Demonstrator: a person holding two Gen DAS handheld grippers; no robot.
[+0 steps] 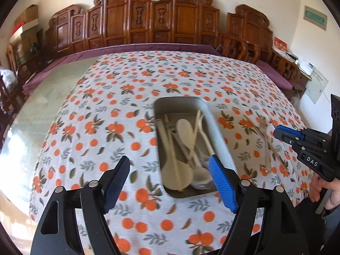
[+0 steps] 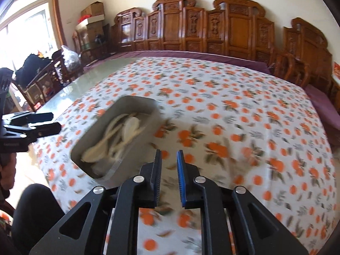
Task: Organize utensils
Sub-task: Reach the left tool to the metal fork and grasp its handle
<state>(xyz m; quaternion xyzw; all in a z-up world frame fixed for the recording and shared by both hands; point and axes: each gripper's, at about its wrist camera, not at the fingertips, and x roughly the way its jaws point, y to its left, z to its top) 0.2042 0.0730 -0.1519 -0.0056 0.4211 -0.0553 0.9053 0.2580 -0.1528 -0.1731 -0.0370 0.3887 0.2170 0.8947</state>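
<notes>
A grey metal tray [image 1: 214, 125] lies on the orange-print tablecloth and holds several pale wooden spoons [image 1: 187, 131] and chopsticks. It also shows in the right wrist view [image 2: 146, 123]. A wooden fork and chopsticks [image 1: 265, 142] lie loose on the cloth right of the tray. My left gripper [image 1: 170, 165] is open and empty, with its blue fingertip over the tray's near right corner. My right gripper [image 2: 169, 155] is empty, jaws a small gap apart, above the cloth right of the tray; it also shows in the left wrist view [image 1: 280, 132].
The cloth [image 1: 119, 97] covers most of a glass-topped table [image 1: 46, 97]. Carved wooden benches [image 1: 157, 23] with purple cushions line the far side. Chairs and boxes [image 2: 42, 72] stand at the left near a window.
</notes>
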